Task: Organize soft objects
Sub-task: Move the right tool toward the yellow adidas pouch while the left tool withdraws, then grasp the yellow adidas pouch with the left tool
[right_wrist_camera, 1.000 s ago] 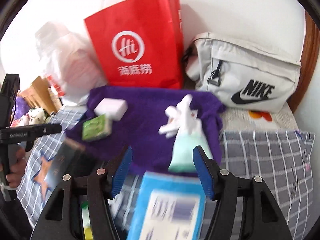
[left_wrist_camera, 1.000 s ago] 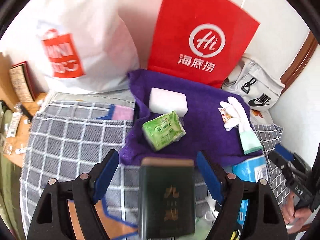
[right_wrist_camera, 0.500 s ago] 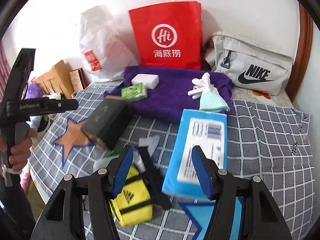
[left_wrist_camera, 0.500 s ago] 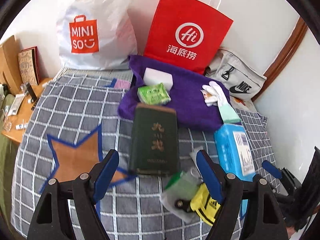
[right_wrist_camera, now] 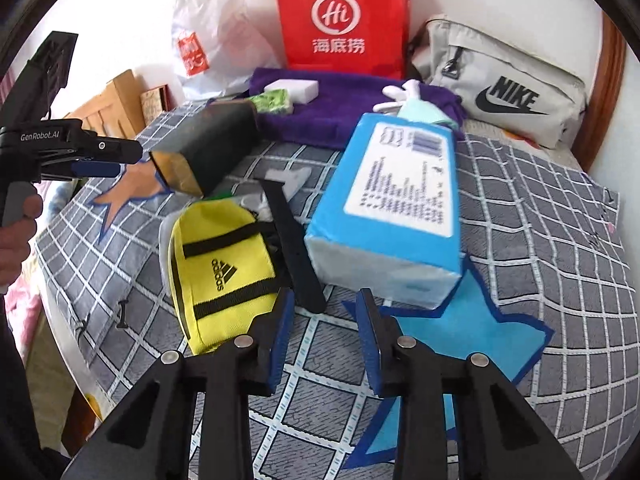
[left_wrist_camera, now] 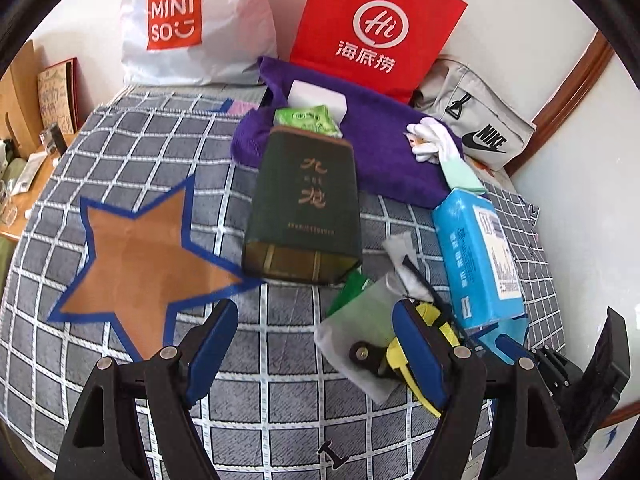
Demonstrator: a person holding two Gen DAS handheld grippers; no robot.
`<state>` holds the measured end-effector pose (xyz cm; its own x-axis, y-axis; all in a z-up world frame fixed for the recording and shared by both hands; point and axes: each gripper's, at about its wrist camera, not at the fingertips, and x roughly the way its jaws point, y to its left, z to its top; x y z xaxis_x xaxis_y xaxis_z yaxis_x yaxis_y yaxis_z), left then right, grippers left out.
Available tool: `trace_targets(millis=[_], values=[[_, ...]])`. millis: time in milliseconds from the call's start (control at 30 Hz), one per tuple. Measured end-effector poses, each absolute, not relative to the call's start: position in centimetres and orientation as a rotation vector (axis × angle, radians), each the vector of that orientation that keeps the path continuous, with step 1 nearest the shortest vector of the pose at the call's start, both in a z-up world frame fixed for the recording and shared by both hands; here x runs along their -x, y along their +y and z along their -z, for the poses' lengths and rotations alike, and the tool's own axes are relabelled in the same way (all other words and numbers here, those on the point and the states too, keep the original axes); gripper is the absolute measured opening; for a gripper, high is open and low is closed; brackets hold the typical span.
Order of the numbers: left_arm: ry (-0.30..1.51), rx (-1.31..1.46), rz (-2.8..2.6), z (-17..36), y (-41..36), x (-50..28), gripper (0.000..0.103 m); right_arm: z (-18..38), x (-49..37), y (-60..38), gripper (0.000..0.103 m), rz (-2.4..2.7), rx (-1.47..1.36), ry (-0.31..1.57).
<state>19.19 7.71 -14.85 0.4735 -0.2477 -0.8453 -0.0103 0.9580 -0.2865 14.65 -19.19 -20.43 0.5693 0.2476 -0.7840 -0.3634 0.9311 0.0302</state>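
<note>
Left tool (left_wrist_camera: 314,354), right tool (right_wrist_camera: 324,334): black plastic frames, blue padded fingers (right_wrist_camera: 282,330), silver round screws, white "GenRobot.AI" lettering, grey handle.

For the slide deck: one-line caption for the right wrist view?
Right gripper, empty, above checked blanket between yellow pouch and blue tissue pack.

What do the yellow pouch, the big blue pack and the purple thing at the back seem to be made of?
Yellow pouch: looks like woven synthetic fabric, matte, with black webbing straps and a printed logo.
Blue pack: seems to be thin glossy plastic film around something soft, probably tissues; it has folded, sealed ends.
Purple cloth: likely plush towel or fleece, fuzzy, with no shine and soft rolled edges.
</note>
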Motion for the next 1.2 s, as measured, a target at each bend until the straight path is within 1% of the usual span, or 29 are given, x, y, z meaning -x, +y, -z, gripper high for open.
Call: trace_targets(millis=[100,300,367,433,467,667,933,1133,1200], values=[[1.083,0.265,0.142,15.5,7.6,-18.7,0.078,21.2,-14.8,-18.5,0.032,-0.368,0.186,0.900],[1.104,0.269,0.123,16.9,8.0,-18.1,0.078,22.6,-15.9,-17.7,0.025,-0.367,0.224,0.918],[1.110,0.273,0.118,17.1,8.0,-18.1,0.078,22.8,-16.2,-17.3,0.018,-0.359,0.236,0.910],[1.114,0.275,0.124,17.3,8.0,-18.0,0.078,22.8,-16.3,-17.2,0.007,-0.357,0.234,0.903],[1.115,0.275,0.124,17.3,8.1,-18.0,0.078,22.9,-16.2,-17.2,0.003,-0.356,0.226,0.902],[1.116,0.268,0.131,17.2,7.9,-17.4,0.078,21.8,-14.4,-18.4,0.003,-0.363,0.155,0.900],[1.113,0.257,0.152,17.0,7.2,-16.0,0.078,21.2,-9.9,-21.0,0.003,-0.375,0.146,0.930],[1.118,0.261,0.149,17.2,7.0,-15.5,0.078,22.9,-8.1,-23.1,0.003,-0.382,0.135,0.981],[1.123,0.256,0.151,17.3,6.9,-15.6,0.078,23.4,-8.3,-22.9,0.006,-0.392,0.127,0.970]])
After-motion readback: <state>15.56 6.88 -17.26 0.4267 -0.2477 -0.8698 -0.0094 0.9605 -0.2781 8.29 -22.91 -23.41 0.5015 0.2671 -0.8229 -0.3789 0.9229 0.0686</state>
